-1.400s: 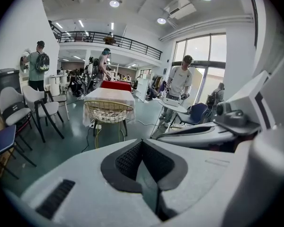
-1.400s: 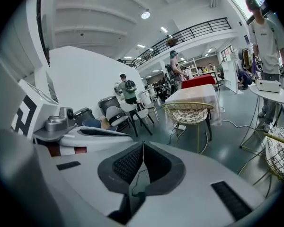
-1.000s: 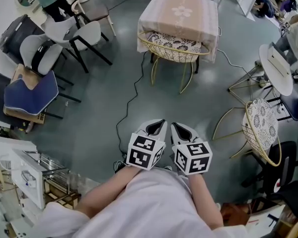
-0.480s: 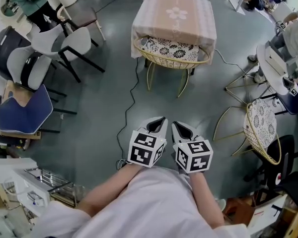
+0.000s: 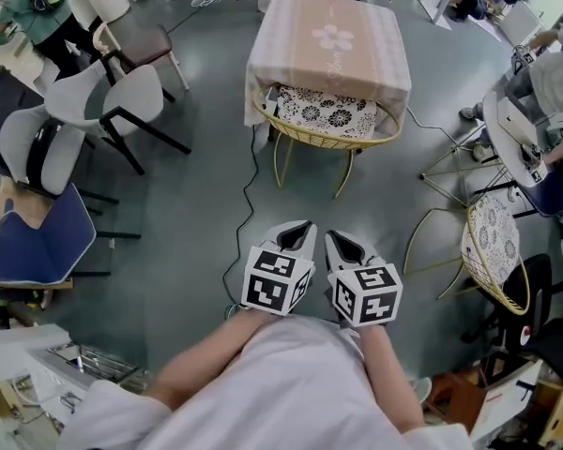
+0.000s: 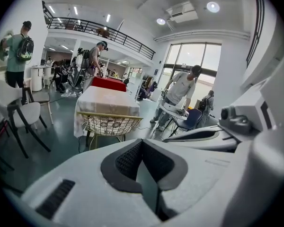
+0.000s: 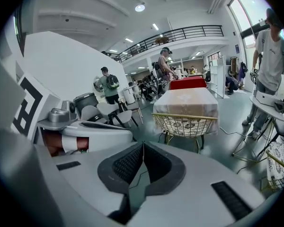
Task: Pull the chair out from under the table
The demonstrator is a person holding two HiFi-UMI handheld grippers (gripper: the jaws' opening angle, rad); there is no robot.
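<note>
The left claw point(image 5: 301, 229) is pressed together with nothing between its pads, and the right claw point(image 5: 332, 236) just beside it is likewise closed and empty. Both are held low in front of the person, side by side and pointing toward the target.

The chair point(image 5: 327, 126), a gold wire frame with a patterned cushion, stands well apart from both claws. Its seat is tucked under the near edge of the worktop point(image 5: 330, 37) and its curved back rim faces the person. A pale cloth point(image 5: 394, 81) covers the worktop and hangs down close to the chair's sides. A dark cable point(image 5: 248, 193) trails across the floor point(image 5: 188, 204) between the person and the chair, running in near its left legs.

The task looks barely begun: neither claw has reached the chair. Several things could go wrong from here:
- Arriving closed, the claws would only nudge the rim instead of taking it.
- The thin round wire gives the pads little to bite, so a hard tug may slip off.
- A careless pinch could catch the hanging cloth and drag it along.
- Pulling high on the back might tip the slender legs.
- The cable could snag a chair leg.
</note>
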